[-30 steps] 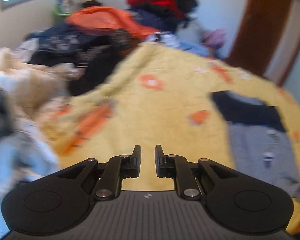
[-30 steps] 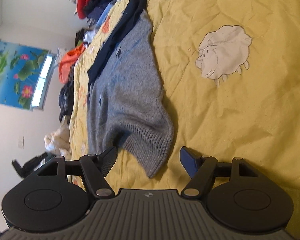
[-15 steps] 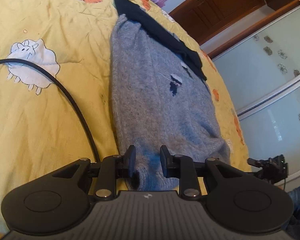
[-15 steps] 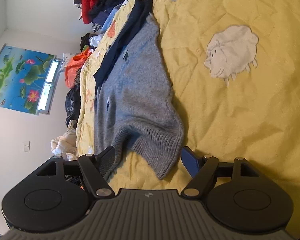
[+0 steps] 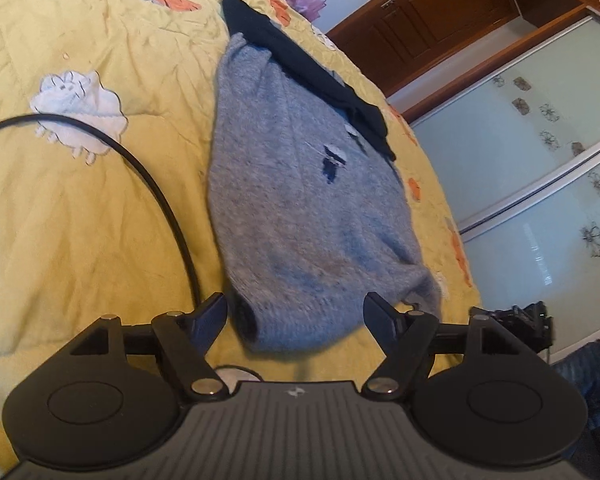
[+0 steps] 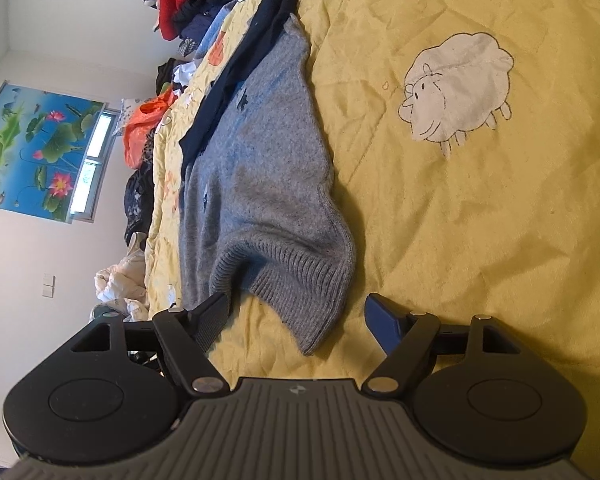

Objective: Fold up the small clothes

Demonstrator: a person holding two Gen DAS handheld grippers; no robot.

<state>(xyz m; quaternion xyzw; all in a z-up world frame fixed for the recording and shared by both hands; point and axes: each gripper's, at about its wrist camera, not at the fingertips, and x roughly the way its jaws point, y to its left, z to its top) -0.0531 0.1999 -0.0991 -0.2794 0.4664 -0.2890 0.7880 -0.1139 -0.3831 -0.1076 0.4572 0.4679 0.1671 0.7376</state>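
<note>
Sweater, grey, flat on yellow bed, hem toward both claws for lifting into a fold; left claw just opened wide around one hem corner; right claw wide, straddling the other, nothing gripped.

Soft daylight is admitted through the window, a faint shadow is cast beside the grey sweater, and strong fisheye bending with slight softness is noted at the edges.
</note>
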